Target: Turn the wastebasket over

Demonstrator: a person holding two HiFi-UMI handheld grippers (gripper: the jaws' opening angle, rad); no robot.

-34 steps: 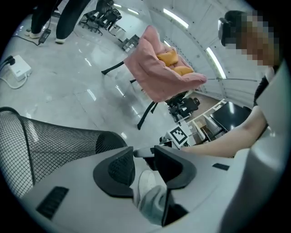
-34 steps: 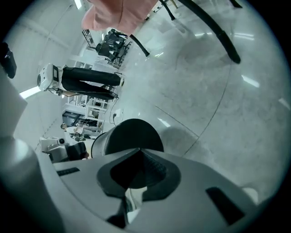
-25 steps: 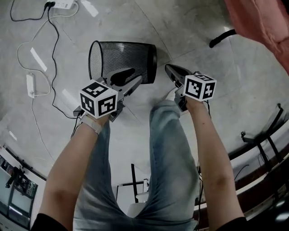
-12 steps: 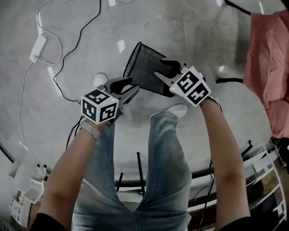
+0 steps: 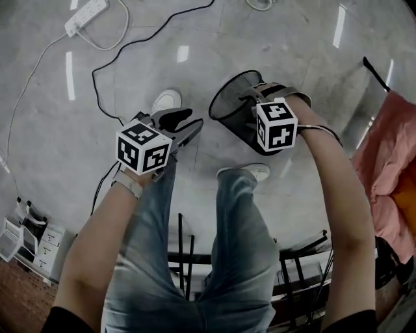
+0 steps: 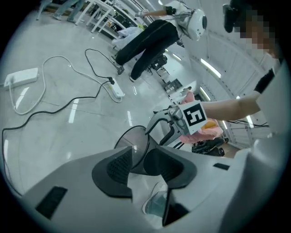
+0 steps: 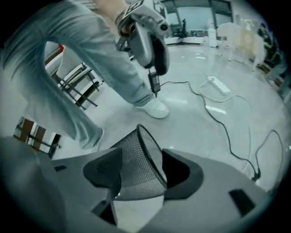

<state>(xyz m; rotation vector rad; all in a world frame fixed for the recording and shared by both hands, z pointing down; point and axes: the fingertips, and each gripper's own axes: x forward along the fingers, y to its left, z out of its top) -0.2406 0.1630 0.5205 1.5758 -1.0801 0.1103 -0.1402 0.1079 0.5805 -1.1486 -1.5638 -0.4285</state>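
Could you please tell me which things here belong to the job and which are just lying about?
Job: mesh wastebasket; right gripper, jaws just opened around its wall; left gripper.
Lying about: power strip, cables, pink cloth.

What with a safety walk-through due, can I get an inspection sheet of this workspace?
Surface: glossy grey floor with lamp reflections.
Job's things: black mesh wastebasket, tilted, with its mouth toward the left gripper.
Clutter: pink cloth at the right edge.
Grippers: left gripper is open with nothing between its jaws. The right gripper jaws have just been opening; the wastebasket's wall stands between them, not pinched.
Cables: white power strip with its lead; a black cable snakes across the floor toward one shoe.
Surroundings: dark metal frame behind the legs, shelving at lower left, another person farther off.
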